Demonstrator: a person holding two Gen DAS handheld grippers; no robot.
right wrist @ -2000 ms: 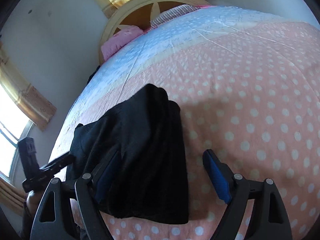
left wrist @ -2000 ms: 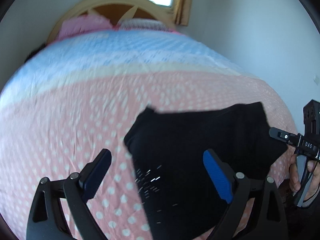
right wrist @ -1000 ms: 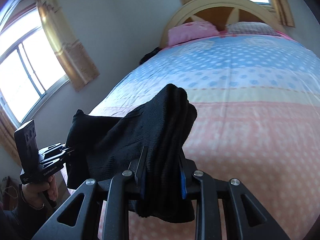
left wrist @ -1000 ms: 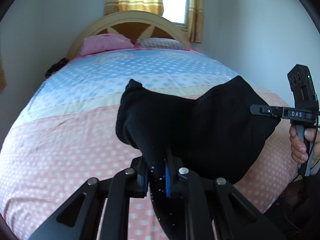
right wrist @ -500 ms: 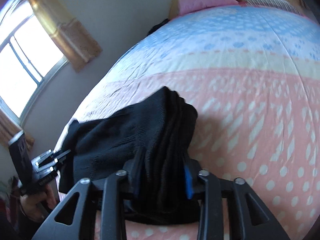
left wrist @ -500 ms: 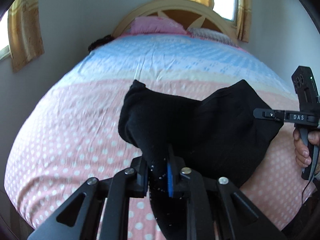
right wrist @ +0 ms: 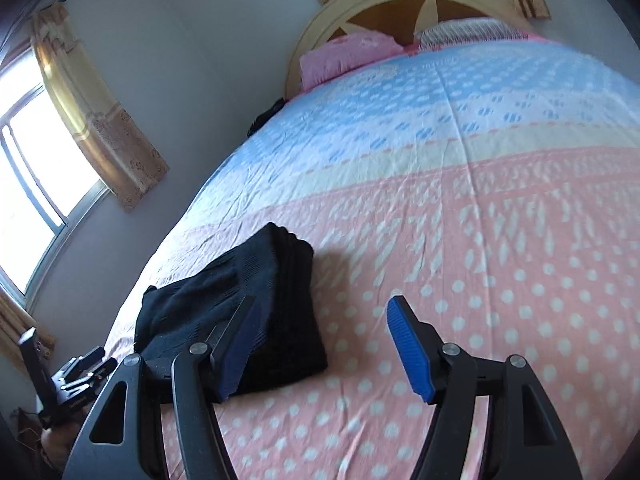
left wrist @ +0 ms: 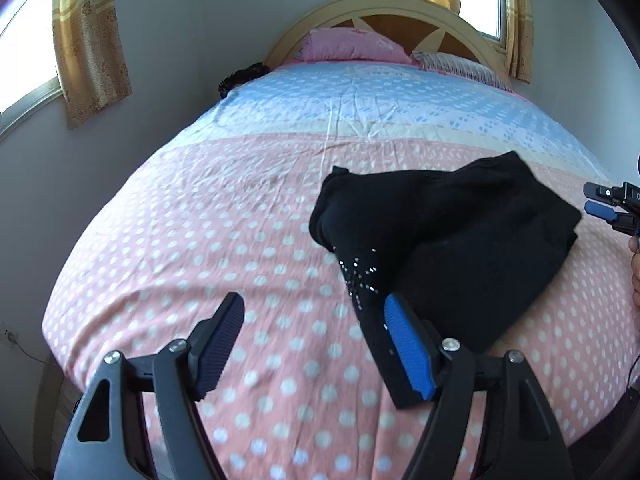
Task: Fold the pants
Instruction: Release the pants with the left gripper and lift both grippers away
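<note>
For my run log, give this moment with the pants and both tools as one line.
pants: folded, on bed | left tool: open, just released | right tool: open, just released

matt black knit pants point(left wrist: 448, 236) with small shiny studs; wrinkled cotton-like bed point(left wrist: 240, 216) sheet; glossy wooden headboard point(left wrist: 384, 8); ribbed blue pads point(left wrist: 408, 346) on matt black plastic.

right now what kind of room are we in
A bedroom, most likely in a home: a made bed with a curved wooden headboard, a pink pillow, and curtained windows. Folded black pants lie on it.
</note>
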